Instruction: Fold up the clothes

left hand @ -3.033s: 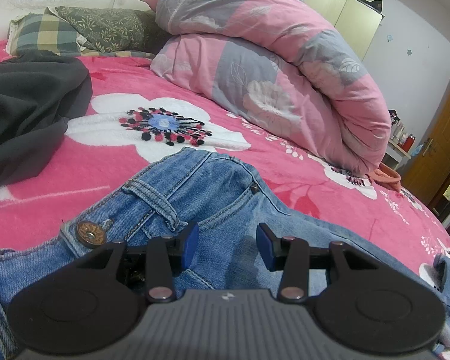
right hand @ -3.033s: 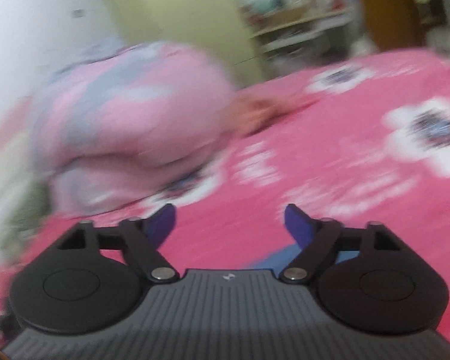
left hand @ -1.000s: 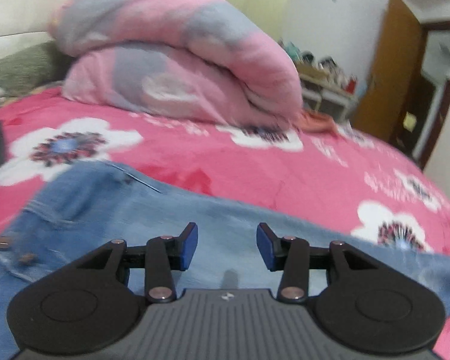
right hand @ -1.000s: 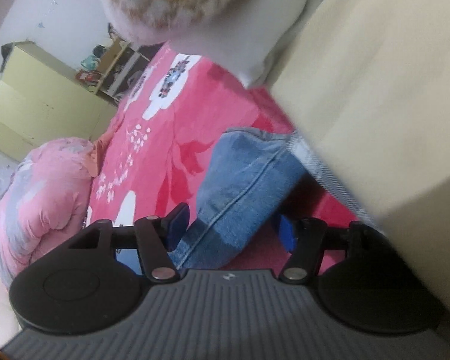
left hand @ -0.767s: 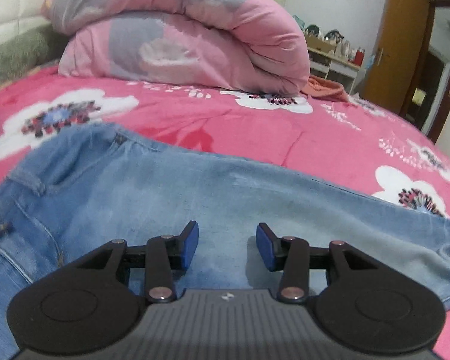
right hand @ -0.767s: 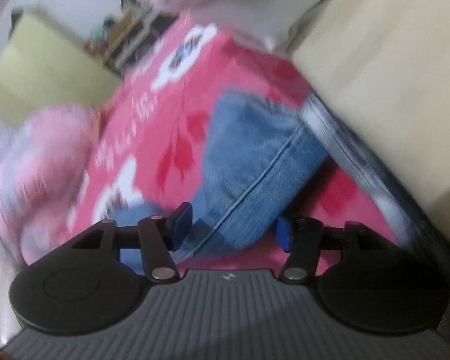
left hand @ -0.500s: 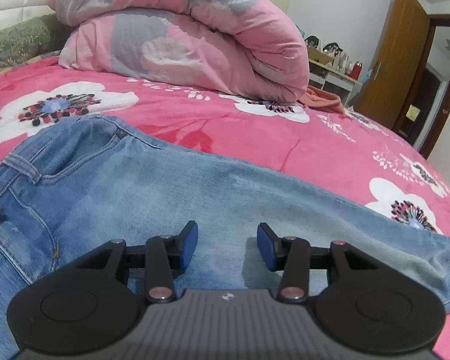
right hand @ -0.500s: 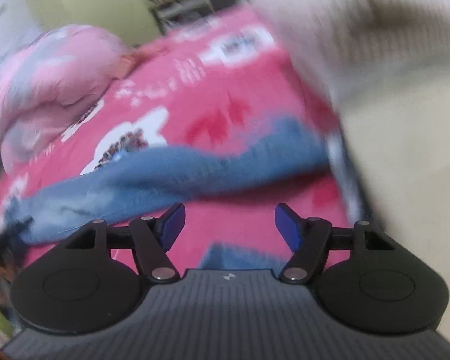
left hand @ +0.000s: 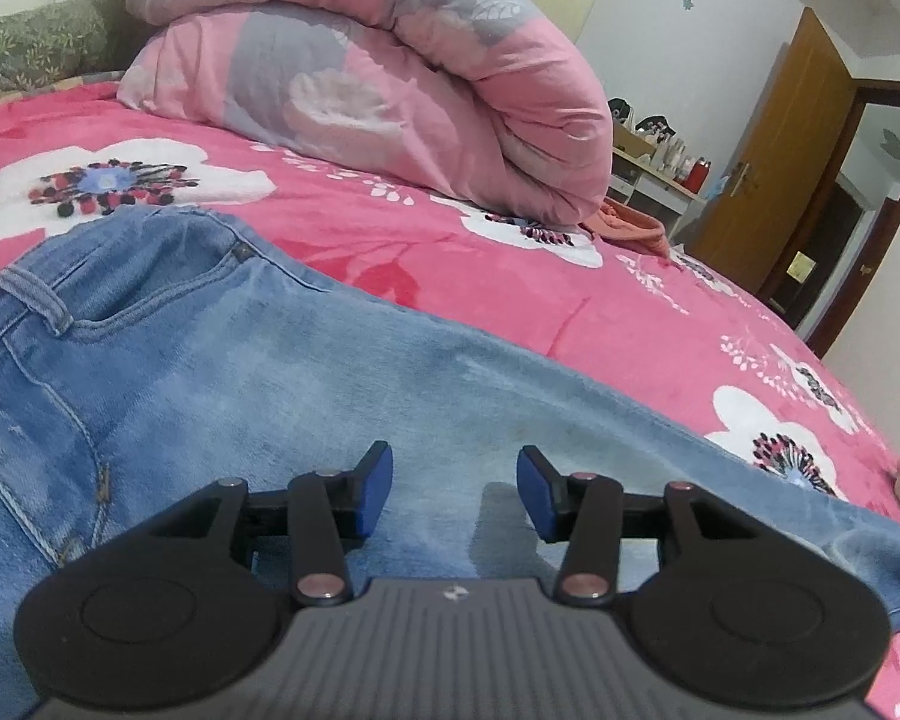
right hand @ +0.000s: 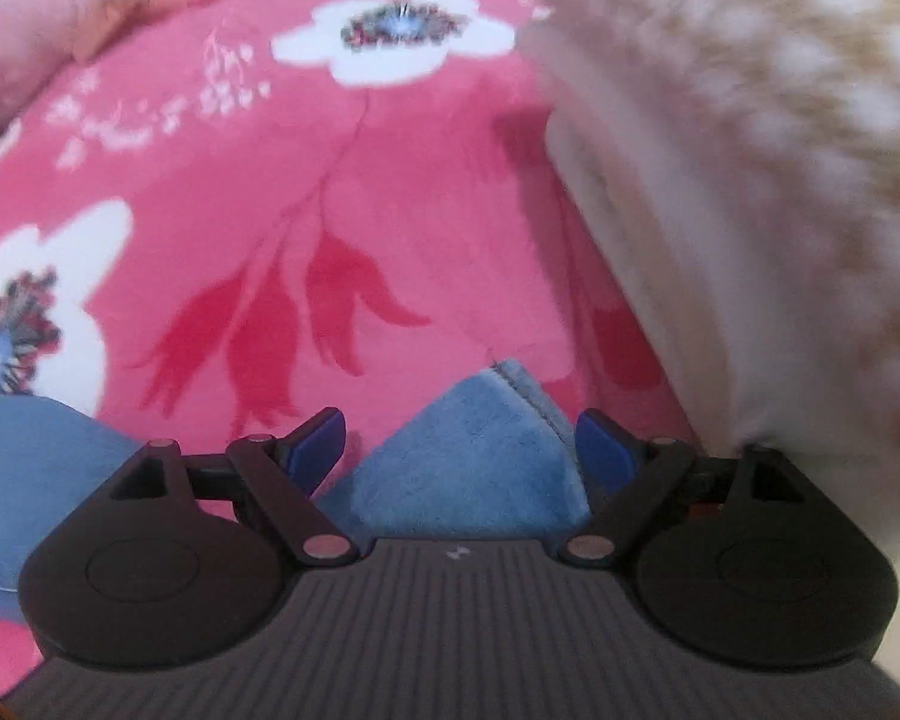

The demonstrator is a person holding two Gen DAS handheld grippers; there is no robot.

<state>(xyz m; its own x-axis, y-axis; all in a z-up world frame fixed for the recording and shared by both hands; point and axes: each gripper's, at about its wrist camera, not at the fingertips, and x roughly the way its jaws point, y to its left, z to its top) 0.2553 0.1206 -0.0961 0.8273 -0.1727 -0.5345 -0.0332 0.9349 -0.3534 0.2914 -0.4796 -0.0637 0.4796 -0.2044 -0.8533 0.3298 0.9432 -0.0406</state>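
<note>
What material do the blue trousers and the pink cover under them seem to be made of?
The jeans look like faded cotton denim: light blue, matte, with raised stitched seams, a belt loop and a metal rivet at the pocket. The bed cover looks like soft plush fleece, probably synthetic: a fuzzy pink surface with slight sheen and printed white flowers. Neither fibre can be confirmed by sight.

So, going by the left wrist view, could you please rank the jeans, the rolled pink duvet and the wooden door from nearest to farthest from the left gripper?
1. The jeans: directly under and ahead of the left gripper, spread across the bed.
2. The rolled pink duvet: farther up the bed, upper centre.
3. The wooden door: beyond the bed, far right.
</note>
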